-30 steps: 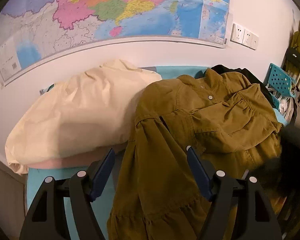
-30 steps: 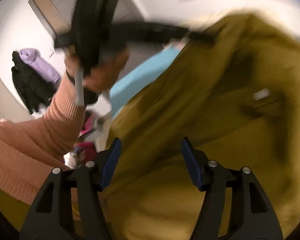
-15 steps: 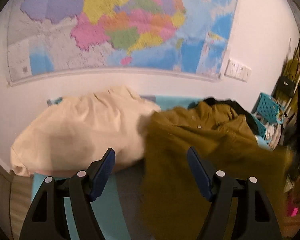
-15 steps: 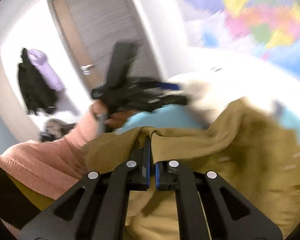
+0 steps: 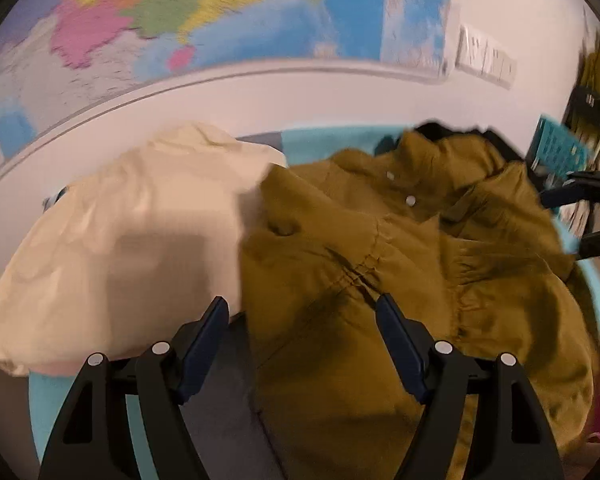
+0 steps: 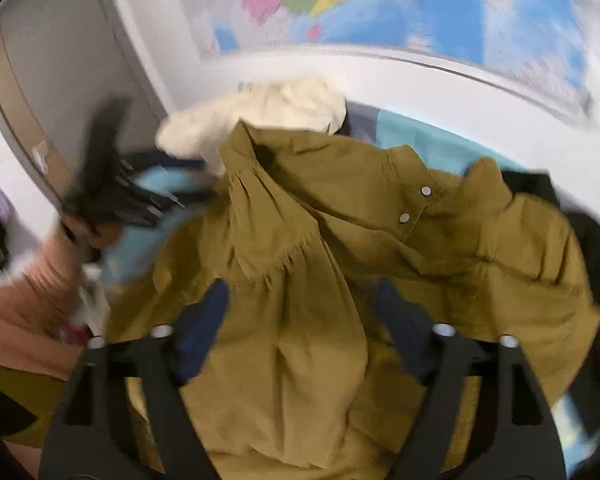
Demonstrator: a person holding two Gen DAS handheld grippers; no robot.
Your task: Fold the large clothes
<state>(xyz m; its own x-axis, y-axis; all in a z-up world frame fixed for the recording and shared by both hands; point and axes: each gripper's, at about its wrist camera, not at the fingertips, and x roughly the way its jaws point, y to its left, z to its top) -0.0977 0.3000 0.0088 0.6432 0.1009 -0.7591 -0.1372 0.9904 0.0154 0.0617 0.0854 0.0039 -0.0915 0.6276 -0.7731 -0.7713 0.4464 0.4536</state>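
From the left wrist camera, the left gripper (image 5: pixel 302 330) is spread wide with nothing in it. Right in front of it, and off to its right, lies the brown dress (image 5: pixel 400 264), which is the big thing to fold. The dress is in a bumpy heap with its collar and two white snaps far ahead of the fingers. It does not look folded yet, so I think most of the job is still to do. Ahead and to the left sits a cream garment (image 5: pixel 132 232), puffed up and touching the dress along one edge. Both lie on a blue cover (image 5: pixel 324 140). A big map (image 5: pixel 220 12) hangs on the wall beyond them. Far to the right is a teal basket (image 5: pixel 556 152). The other tool pokes in there too.

From the right wrist camera, the right gripper (image 6: pixel 300 324) has just been opening, and its jaws are now spread apart. The dress (image 6: pixel 340 280) lies under and ahead of it, but the pads do not press on it. This picture is blurry. The cream garment (image 6: pixel 268 116) is far ahead and a little left, and the dress lies partly on it. That could get in the way when the dress is spread flat. A dark cloth (image 6: pixel 596 248) lies at the dress's right side. On the left are the left gripper (image 6: pixel 112 184), a peach sleeve (image 6: pixel 24 312) and a door (image 6: pixel 56 80).
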